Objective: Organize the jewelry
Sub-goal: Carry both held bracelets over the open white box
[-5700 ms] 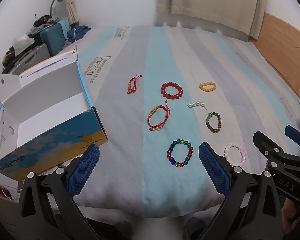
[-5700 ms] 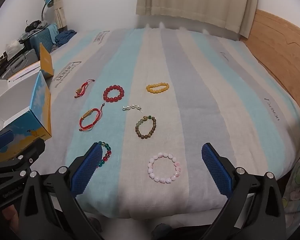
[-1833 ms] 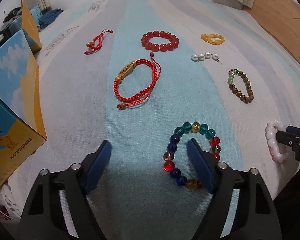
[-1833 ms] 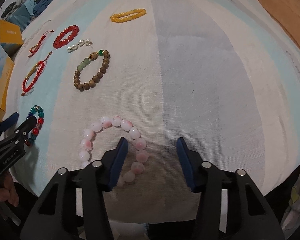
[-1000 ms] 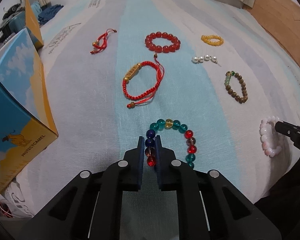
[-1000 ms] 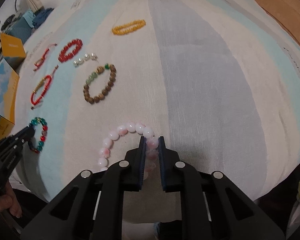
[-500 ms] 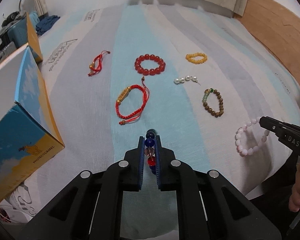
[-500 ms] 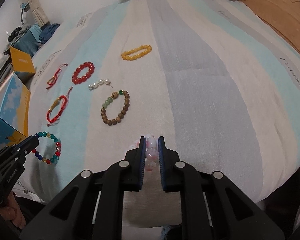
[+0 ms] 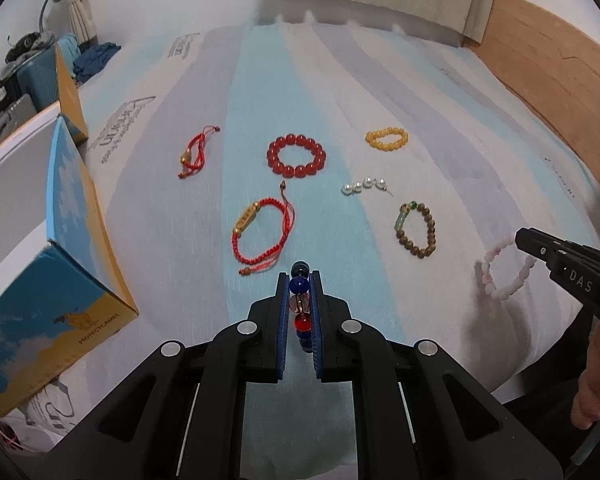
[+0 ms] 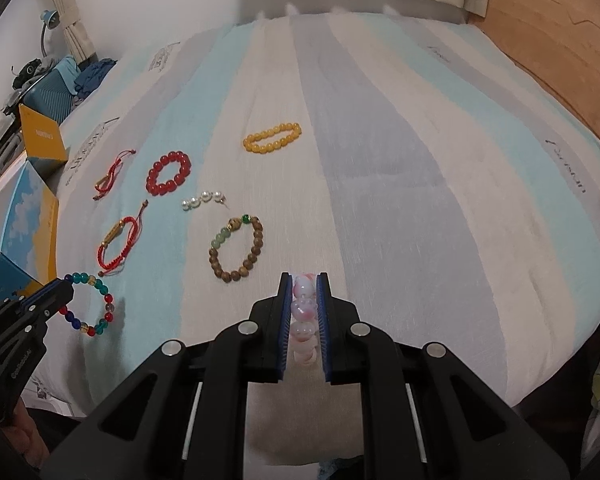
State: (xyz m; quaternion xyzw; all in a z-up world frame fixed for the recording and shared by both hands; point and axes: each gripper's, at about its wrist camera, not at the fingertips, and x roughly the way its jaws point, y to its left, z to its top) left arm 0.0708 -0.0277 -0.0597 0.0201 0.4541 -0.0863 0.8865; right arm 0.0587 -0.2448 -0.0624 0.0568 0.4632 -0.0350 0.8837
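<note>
Both grippers are now carrying beads off the bed, where a second ago the bracelets were lying flat on the sheet. The left gripper (image 9: 300, 300) is squeezing the multicoloured bracelet (image 9: 300, 308) between jaws closed almost completely, a dark blue, a clear and a red bead stacked in the narrow gap; in the right wrist view the rest of that loop (image 10: 92, 304) is hanging free below the tip, at about eight o'clock from the right gripper. The right gripper (image 10: 304, 312) is pinching the pink bracelet (image 10: 304, 312) the same way, jaws nearly together on a column of pink-and-white beads, and from the left wrist view the remainder of it (image 9: 504, 276) is dangling, slightly blurred, at about three o'clock.

Compared with half a second back, the bedspread (image 9: 460, 120) is looking farther off in both views, so both hands are rising with their loads. The open blue and yellow box (image 9: 60, 240) is sitting at about nine o'clock from the left gripper, well apart from it, and is probably where the pieces are going.

Six pieces are waiting on the bed: two red cord bracelets (image 9: 260, 236) (image 9: 194, 152), a red bead bracelet (image 9: 296, 156), a yellow bead bracelet (image 9: 386, 140), a short string of pearls (image 9: 364, 186) and a brown bead bracelet (image 9: 418, 230). The sorting is therefore only beginning; both pinches look secure on single strands, though the hanging loops could swing during the carry.
</note>
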